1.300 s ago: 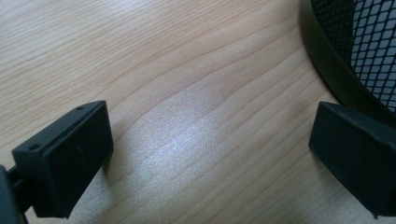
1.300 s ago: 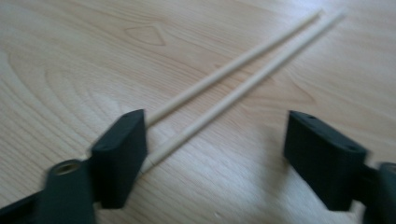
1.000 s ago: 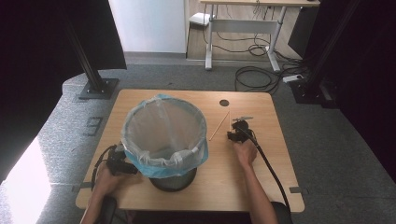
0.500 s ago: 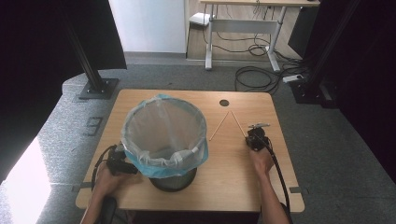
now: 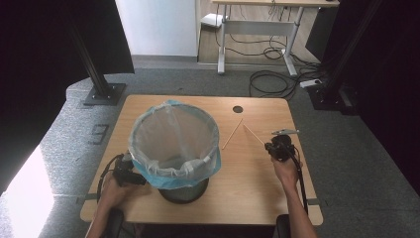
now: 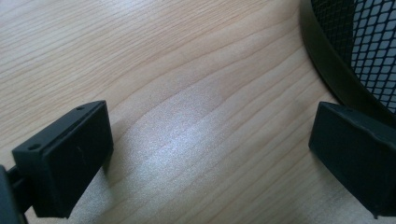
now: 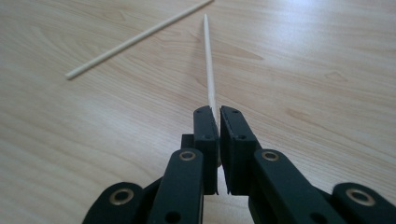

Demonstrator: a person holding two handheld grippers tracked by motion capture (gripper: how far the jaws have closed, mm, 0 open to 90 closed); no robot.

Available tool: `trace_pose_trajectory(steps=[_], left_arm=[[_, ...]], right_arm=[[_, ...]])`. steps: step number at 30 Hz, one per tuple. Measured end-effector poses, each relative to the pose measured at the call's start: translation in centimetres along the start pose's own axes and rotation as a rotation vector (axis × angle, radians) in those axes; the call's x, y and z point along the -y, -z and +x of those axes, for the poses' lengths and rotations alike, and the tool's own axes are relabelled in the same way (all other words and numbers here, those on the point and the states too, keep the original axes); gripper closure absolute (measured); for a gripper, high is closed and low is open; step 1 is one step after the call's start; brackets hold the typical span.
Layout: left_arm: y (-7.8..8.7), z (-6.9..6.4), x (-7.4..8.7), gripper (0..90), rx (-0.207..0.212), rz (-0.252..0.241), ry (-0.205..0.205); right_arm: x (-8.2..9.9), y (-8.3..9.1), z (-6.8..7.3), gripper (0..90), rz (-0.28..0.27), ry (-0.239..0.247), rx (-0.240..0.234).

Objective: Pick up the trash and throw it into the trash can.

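Observation:
Two thin wooden sticks are on the wooden table (image 5: 247, 188). One stick (image 5: 232, 134) (image 7: 135, 39) lies flat to the right of the bin. My right gripper (image 5: 277, 147) (image 7: 218, 112) is shut on the near end of the other stick (image 5: 252, 134) (image 7: 209, 65), which points forward from the closed jaws. A black mesh waste bin (image 5: 173, 144) lined with a clear bag with a blue edge stands left of centre. My left gripper (image 5: 130, 174) (image 6: 210, 140) rests open on the table by the bin's base (image 6: 327, 60), with nothing between its jaws.
A round cable hole (image 5: 238, 109) sits near the table's far edge. Black stands (image 5: 101, 89) and cables (image 5: 272, 82) are on the grey floor beyond the table. Bare wood lies between the bin and the right gripper.
My right gripper has moved right and toward the person, taking one stick with it, so the two sticks now splay apart. The left gripper has stayed still.

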State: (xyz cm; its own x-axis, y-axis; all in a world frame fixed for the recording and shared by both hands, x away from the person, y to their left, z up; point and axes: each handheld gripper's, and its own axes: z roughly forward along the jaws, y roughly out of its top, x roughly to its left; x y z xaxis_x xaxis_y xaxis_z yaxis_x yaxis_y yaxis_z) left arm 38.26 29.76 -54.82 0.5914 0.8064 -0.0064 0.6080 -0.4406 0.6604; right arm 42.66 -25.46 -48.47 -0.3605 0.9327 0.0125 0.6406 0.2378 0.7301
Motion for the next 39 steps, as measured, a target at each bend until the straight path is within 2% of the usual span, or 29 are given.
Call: trace_pose_trajectory(steps=[5,11,13,16,17,19,26,31,38,39], left_arm=[[0.0,0.0,0.0,0.0,0.000,0.000,0.000],[0.0,0.0,0.0,0.0,0.000,0.000,0.000],[0.0,0.0,0.0,0.0,0.000,0.000,0.000],[0.0,0.0,0.0,0.0,0.000,0.000,0.000],[0.0,0.0,0.0,0.0,0.000,0.000,0.000],[0.0,0.0,0.0,0.0,0.000,0.000,0.000],[0.0,0.0,0.0,0.0,0.000,0.000,0.000],[0.0,0.0,0.0,0.0,0.000,0.000,0.000],[0.0,0.0,0.0,0.0,-0.001,0.000,0.001],[0.0,0.0,0.0,0.0,-0.001,0.000,0.002]], right_arm=[[-0.9,2.4,0.1,84.7,-0.022,0.012,-0.031],[-2.4,5.4,0.5,84.7,-0.066,0.031,-0.097],[-3.6,7.0,1.1,84.7,-0.087,0.061,-0.125],[-4.3,7.9,1.5,84.7,-0.099,0.077,-0.140],[-5.2,9.0,2.0,84.8,-0.111,0.097,-0.159],[-5.5,9.4,2.1,84.7,-0.116,0.105,-0.168],[-8.3,13.3,3.7,84.7,-0.169,0.150,-0.239],[-9.8,15.8,4.8,84.7,-0.201,0.179,-0.315],[-11.8,18.8,7.3,84.7,-0.217,0.262,-0.430],[-12.3,19.2,8.2,84.7,-0.219,0.287,-0.473]])
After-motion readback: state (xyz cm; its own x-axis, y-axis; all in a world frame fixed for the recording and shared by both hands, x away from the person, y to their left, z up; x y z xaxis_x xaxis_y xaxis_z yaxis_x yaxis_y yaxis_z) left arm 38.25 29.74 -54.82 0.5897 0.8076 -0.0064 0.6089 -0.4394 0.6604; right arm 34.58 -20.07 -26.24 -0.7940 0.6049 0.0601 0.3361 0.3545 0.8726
